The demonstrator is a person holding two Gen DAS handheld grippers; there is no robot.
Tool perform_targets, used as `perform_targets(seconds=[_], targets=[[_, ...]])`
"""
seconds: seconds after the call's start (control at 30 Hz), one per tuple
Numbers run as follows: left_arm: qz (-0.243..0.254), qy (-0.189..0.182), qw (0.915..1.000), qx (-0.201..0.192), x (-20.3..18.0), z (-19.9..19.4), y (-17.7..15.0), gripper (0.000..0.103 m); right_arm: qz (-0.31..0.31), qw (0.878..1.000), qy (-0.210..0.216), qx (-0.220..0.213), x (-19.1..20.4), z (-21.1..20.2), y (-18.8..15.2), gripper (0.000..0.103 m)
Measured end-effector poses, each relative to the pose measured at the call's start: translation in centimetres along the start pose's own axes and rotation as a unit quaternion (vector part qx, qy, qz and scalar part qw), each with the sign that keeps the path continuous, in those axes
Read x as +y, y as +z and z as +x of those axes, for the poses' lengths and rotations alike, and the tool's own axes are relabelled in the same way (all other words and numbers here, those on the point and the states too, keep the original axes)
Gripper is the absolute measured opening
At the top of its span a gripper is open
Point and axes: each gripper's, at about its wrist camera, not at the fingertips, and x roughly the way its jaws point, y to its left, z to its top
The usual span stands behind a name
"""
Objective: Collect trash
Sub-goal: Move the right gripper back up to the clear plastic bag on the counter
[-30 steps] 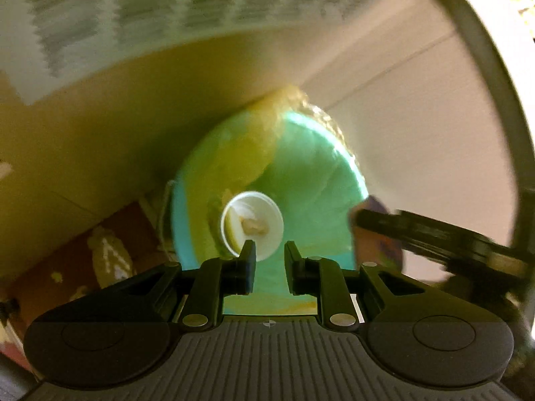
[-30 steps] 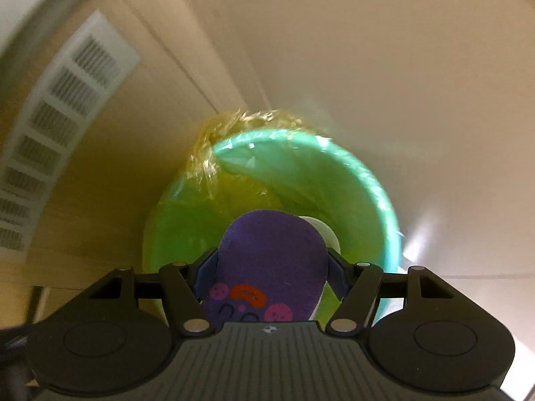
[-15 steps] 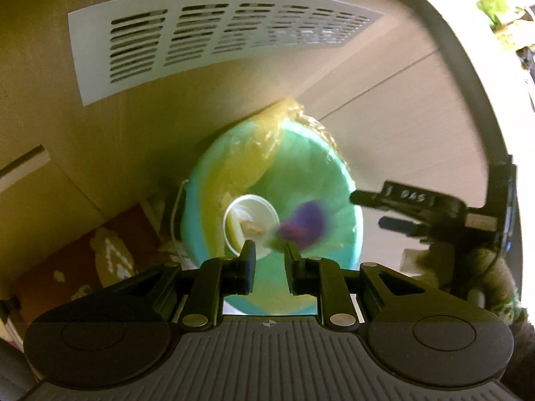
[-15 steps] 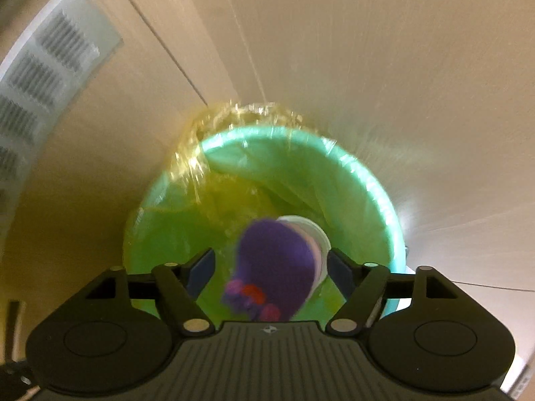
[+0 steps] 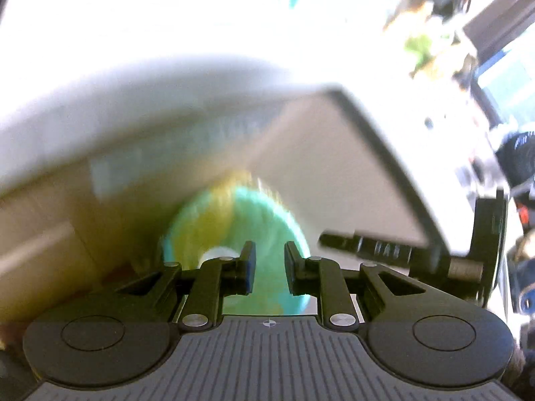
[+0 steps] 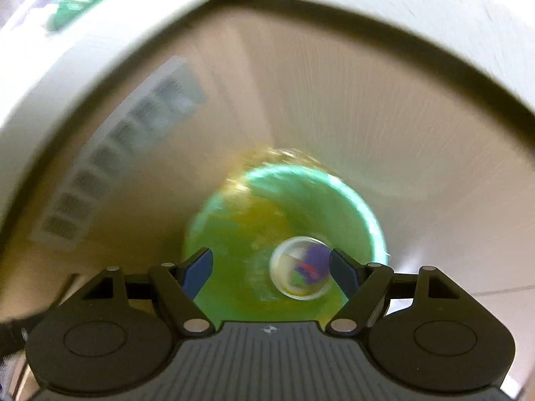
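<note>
Left wrist view is looking down past the left gripper (image 5: 269, 267), whose fingers (image 5: 248, 265) are sitting close together with only a narrow gap and nothing between them. Beyond them, a green bin (image 5: 294, 224) with a yellowish liner (image 5: 204, 224) is standing on the floor, heavily blurred. A white cup (image 5: 215, 254) is lying inside the bin, partly hidden behind the left finger. Above and to the left of the bin, a pale vent grille (image 5: 174, 153) is showing as a smear on the wall. Further right, the right gripper (image 5: 337, 240) is reaching in from the edge, just beside the bin's rim; this view is not showing how its fingers stand.

Right wrist view is pointing straight down into the same bin (image 6: 364, 207), with the grille (image 6: 110, 167) running along the wall at the left. The right gripper (image 6: 271, 265) is hovering above the opening with its fingers (image 6: 199, 267) spread wide apart and holding nothing. Between them and toward the right finger, the cup (image 6: 287, 267) is resting at the bottom of the bin on the liner (image 6: 240, 234). A purple wrapper (image 6: 316, 260) with red markings is lying in the cup, apart from both fingers.
</note>
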Motion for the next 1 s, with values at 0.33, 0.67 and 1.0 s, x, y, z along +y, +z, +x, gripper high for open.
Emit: perform_targets(seconds=[0.33,0.67,1.0], targets=[[-0.046,0.097,0.9773,-0.183,3.1,-9.9,7.2,0.021,-0.219,0.951,0.121,-0.181,15.0,-8.2,7.8,0.087],[-0.047,0.051,0.978,-0.197,7.9,-9.1,11.8,0.021,-0.303,0.923,0.119,-0.204,28.3,-3.1,20.7,0.087],[-0.081,0.032,0.976,-0.2,13.2,-7.9,14.4,0.021,-0.351,0.924,0.078,-0.128,41.2,10.2,32.2,0.087]])
